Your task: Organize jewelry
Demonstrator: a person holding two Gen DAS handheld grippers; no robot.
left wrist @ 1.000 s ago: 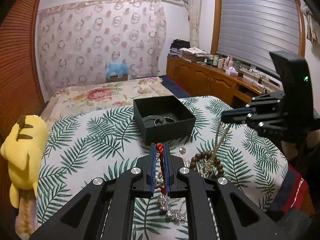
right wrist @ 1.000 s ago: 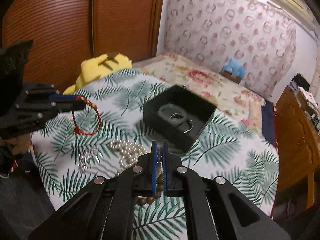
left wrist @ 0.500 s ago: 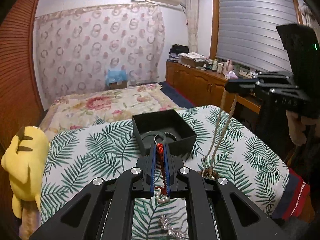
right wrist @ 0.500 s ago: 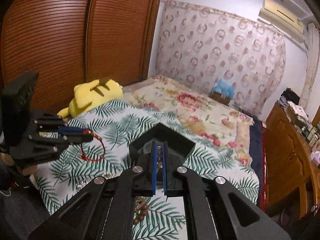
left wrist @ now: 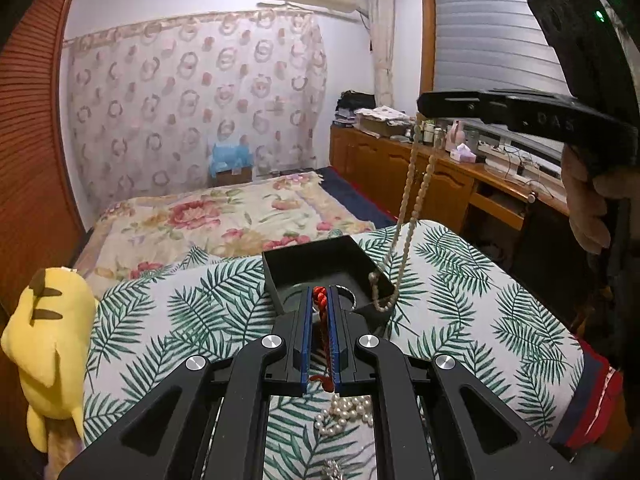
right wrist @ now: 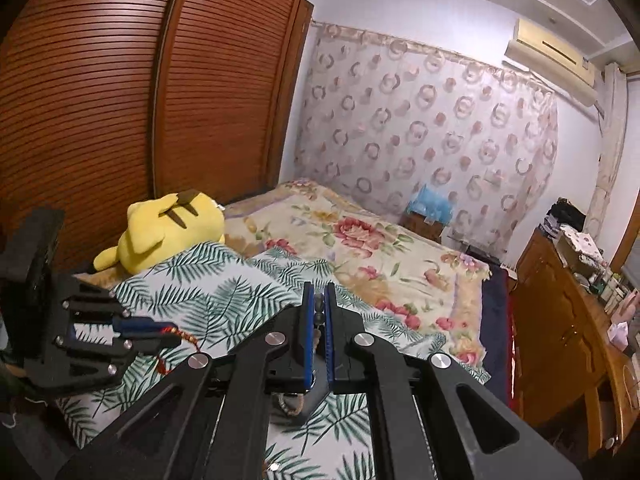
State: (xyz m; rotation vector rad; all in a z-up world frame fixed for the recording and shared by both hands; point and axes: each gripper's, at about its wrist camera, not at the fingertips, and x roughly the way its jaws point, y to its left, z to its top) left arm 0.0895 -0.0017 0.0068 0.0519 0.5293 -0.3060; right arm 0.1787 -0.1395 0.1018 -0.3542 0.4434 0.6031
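left claw [left wrist: 320,300]: clamped, tilted downward | right claw [right wrist: 319,304]: clamped, raised high, tilted downward

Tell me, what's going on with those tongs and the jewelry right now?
Left tongs shut on red cord. Right tongs shut on bead strand, dangling over black box. Pearls on bedspread. Nothing blocking.

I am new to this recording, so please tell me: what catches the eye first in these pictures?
The long bead necklace hangs from the raised right gripper, its lower end trailing at the black box on the palm-leaf cover. The left gripper pinches a red cord bracelet; a yellow plush toy lies far left.
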